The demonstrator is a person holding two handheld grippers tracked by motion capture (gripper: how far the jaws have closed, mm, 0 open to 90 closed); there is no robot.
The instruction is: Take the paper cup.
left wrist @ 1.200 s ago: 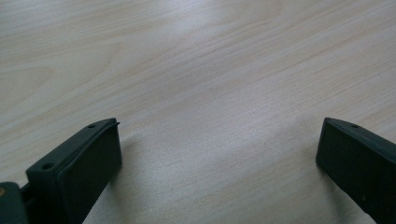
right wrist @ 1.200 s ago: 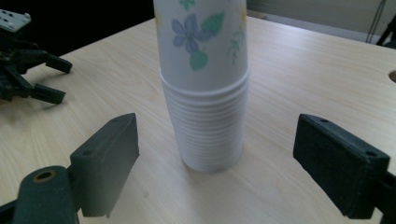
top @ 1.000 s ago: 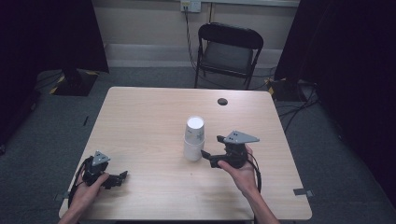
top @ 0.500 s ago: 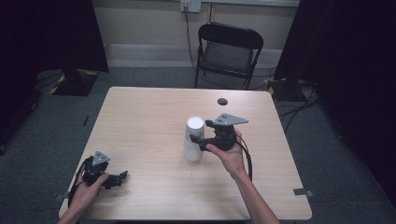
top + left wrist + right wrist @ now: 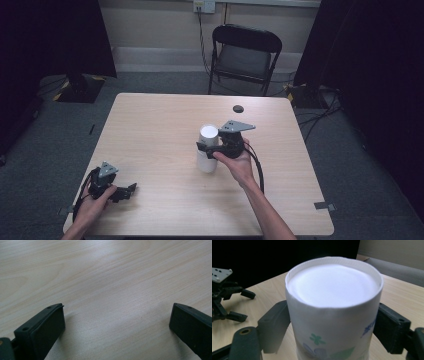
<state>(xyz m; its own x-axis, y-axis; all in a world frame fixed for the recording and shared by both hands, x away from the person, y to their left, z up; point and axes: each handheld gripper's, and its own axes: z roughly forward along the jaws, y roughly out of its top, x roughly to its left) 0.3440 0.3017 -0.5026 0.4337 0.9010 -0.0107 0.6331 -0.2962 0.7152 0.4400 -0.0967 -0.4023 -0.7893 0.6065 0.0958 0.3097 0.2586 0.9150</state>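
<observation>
The tabletop (image 5: 150, 130) is pale wood with a black folding chair (image 5: 245, 55) behind its far edge. A white paper cup (image 5: 207, 148) stands upside down near the middle of the tabletop, its flat base up; in the right gripper view the cup (image 5: 334, 312) shows a printed flower pattern low on its wall.

The right tool (image 5: 209, 150) is at the cup, held by a hand (image 5: 237, 162) reaching in from the near edge. In the right gripper view the right tool (image 5: 329, 327) has one jaw on either side of the cup, close against its wall; whether they press it I cannot tell.

The left tool (image 5: 131, 190) lies at the near left corner under the other hand (image 5: 95, 202), well apart from the cup. In the left gripper view its jaws are spread wide over bare wood, released.

A small dark disc (image 5: 238, 108) lies near the far edge.
</observation>
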